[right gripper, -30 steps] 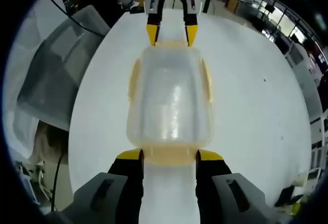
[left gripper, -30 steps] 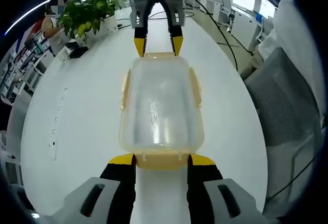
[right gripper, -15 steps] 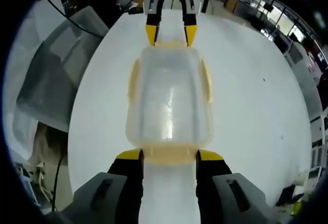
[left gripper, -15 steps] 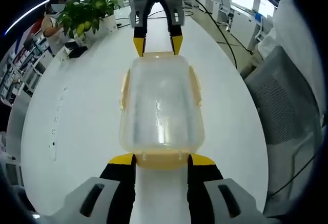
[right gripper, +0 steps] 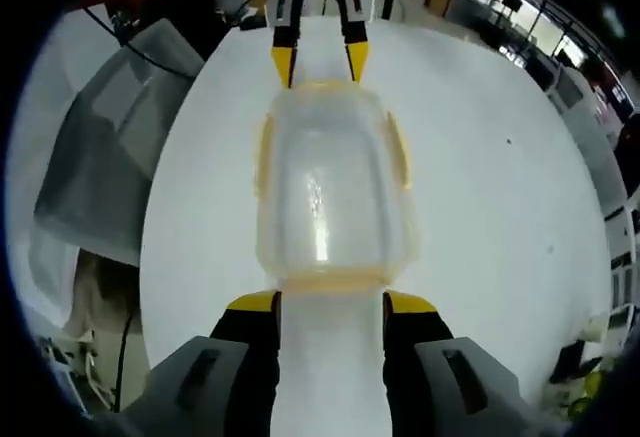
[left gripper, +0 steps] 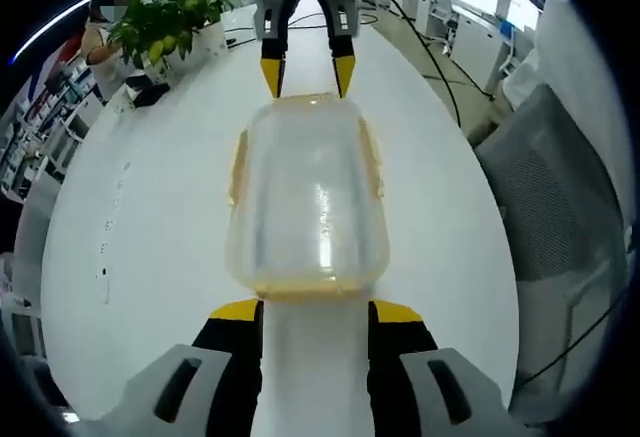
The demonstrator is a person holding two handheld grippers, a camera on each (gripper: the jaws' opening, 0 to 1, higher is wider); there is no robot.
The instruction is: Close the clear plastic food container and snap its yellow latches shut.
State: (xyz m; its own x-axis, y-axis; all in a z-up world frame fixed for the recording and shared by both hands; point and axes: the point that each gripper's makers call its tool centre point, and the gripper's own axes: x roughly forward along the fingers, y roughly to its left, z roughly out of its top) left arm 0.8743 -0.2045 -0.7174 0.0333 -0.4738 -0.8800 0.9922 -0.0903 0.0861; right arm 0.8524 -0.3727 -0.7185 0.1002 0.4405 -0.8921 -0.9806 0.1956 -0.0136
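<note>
A: Any writing or brand to read?
B: None legible on the container [left gripper: 305,197] or the grippers.

A: Counts?
B: One container, lid on. Two grippers. In the left gripper view the left gripper [left gripper: 312,309] rises from the bottom and the right gripper [left gripper: 306,69] faces it from the far end. One potted plant [left gripper: 172,19] off to the far left of that view, one grey chair [left gripper: 560,227] on its right side. One white table [left gripper: 130,227].

A: Latches?
B: Yellow tabs: one on each long side [left gripper: 238,162], [left gripper: 373,157], plus one at each short end [left gripper: 306,287]. Can't tell from here whether each is snapped down.

A: Material and shape?
B: Clear frosted plastic, rounded rectangle, domed glossy lid with a light streak down the middle. Table is smooth, white, with a rounded edge. Gripper jaws are black with yellow tips on grey bodies.

A: Where is the box relative to the tools?
B: Straight ahead of each one, lying lengthwise between the two. In the right gripper view the container [right gripper: 330,192] sits just past the right gripper [right gripper: 330,305], with the left gripper [right gripper: 319,62] at its far end.

A: Jaw state?
B: Both spread wide, about as wide as the end tab, tips flanking it. Neither one is clamping anything; tips just beside the near end, contact not clear.

A: Anything else?
B: Cables [left gripper: 420,37] run across the table beyond the far gripper, office desks behind.
</note>
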